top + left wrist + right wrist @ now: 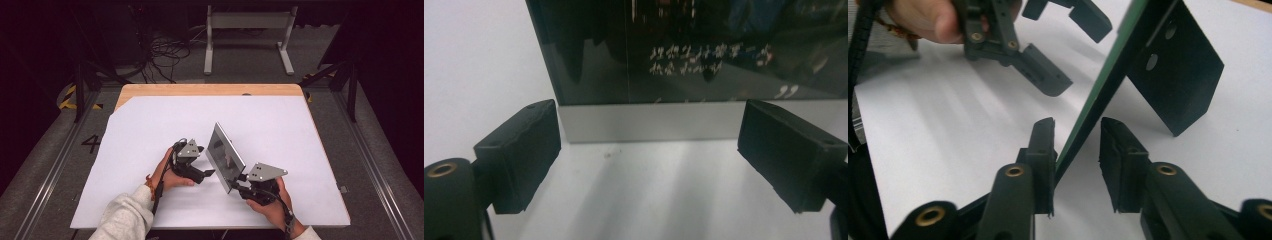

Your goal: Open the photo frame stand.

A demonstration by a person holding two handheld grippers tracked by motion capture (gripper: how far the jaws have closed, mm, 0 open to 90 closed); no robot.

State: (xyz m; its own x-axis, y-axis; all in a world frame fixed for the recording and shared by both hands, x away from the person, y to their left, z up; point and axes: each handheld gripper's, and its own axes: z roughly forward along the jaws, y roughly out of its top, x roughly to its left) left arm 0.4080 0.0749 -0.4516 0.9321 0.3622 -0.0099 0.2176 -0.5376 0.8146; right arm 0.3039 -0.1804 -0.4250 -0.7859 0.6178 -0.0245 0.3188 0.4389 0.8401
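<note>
Black rubbery jaws of the right gripper point(1077, 165) straddle the near edge of the dark glass panel point(226, 156), apart, with a gap on the right side, so nothing is clamped. The panel stands tilted on the white tabletop point(150, 130), propped by its back stand point(1178, 75). The left gripper point(649, 150), jaws wide apart, faces the panel's front. Risk: an off-centre squeeze tips the panel, or the left gripper nudges it and it slides on the smooth tabletop.
</note>
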